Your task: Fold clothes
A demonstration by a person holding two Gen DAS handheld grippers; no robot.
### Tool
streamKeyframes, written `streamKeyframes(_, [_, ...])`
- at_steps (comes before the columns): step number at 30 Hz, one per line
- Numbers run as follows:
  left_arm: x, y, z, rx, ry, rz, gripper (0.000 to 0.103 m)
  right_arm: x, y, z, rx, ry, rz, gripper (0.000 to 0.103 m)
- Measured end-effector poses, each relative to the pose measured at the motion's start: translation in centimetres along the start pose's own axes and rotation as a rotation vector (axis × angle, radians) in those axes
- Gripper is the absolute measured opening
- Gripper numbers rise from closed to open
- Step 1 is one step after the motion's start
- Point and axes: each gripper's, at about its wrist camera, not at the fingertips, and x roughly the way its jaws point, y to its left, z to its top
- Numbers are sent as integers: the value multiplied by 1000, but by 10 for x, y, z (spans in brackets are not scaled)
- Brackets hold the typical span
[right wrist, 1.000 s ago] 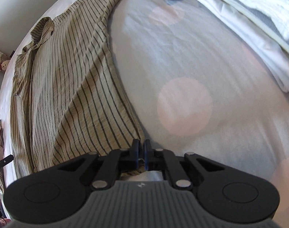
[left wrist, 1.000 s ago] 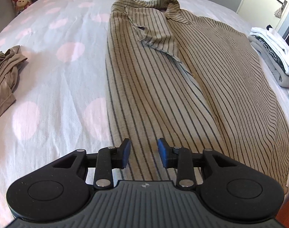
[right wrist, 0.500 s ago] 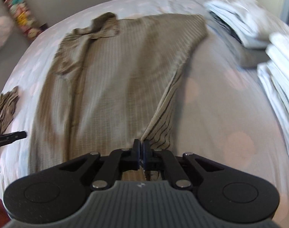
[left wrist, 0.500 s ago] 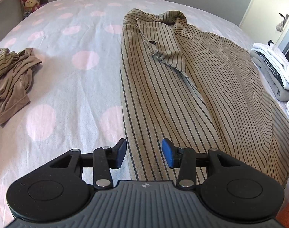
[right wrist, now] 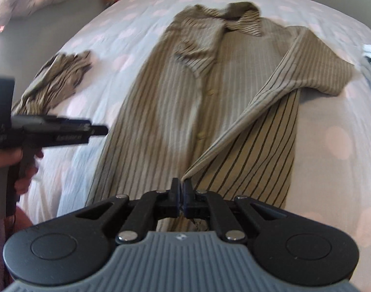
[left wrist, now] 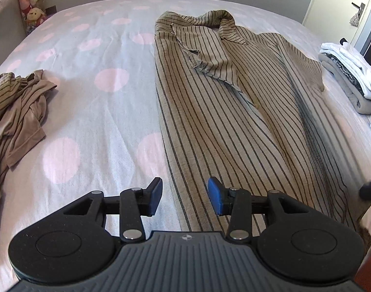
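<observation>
Two hand-held grippers are mine. My right hand-held gripper (right wrist: 181,189) is clamped on the near hem corner of the striped shirt (left wrist: 224,121), lifting that edge into a diagonal fold over the shirt's front. My left hand-held gripper (left wrist: 184,196) gapes wide, holding nothing, above the shirt's near left edge. Left of the shirt, on the bed (left wrist: 100,112), lies a crumpled brown garment (left wrist: 17,112); right of it sit folded clothes (left wrist: 346,73).

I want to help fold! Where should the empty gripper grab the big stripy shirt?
Probably the near left hem corner of the tan striped button-up shirt. It lies flat at the bed's edge, right before the open left gripper; slide one finger under from the near side. The right gripper holds the other corner.
</observation>
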Motion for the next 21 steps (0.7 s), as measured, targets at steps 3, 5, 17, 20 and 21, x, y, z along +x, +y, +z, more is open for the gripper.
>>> streamKeyframes(3, [-2, 3, -1, -12, -3, -2, 39, 19, 17, -7, -46, 55, 9, 3])
streamKeyframes(5, [-3, 5, -1, -20, -7, -4, 39, 32, 24, -14, -62, 96, 9, 3])
streamKeyframes(17, [1, 7, -2, -29, -4, -20, 39, 70, 30, -40, -66, 192, -11, 10])
streamKeyframes(20, [3, 5, -3, -23, 6, -12, 39, 55, 23, -42, -53, 167, 14, 14])
streamKeyframes(21, [3, 4, -4, -21, 9, -9, 39, 48, 19, -43, -51, 152, 12, 19])
